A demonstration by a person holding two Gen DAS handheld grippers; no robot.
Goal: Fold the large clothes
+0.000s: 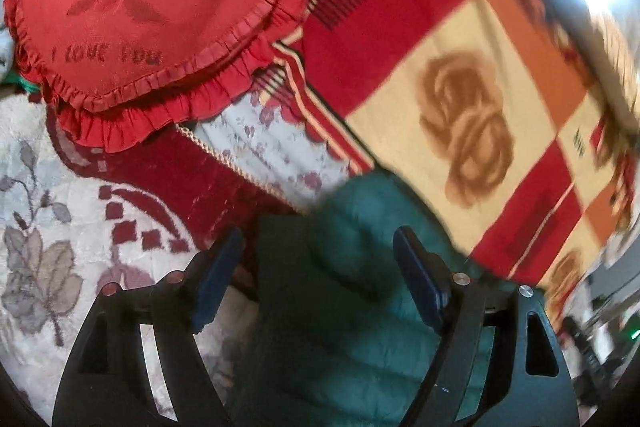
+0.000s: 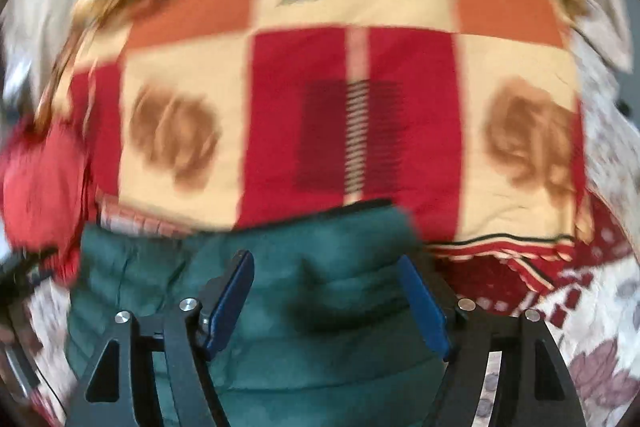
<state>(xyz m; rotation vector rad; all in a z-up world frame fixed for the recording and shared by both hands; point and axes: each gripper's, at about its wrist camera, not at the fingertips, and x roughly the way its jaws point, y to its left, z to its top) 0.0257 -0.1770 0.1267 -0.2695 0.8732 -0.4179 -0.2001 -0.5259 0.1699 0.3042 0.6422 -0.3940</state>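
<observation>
Jaws on my left gripper (image 1: 318,277) and right gripper (image 2: 326,301) are wide apart over the green puffy jacket (image 2: 256,311), so it could slide and unfold.

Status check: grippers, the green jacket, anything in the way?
Left gripper open, right gripper open. Green jacket lying loose below both. Red cushion near, not blocking.
</observation>
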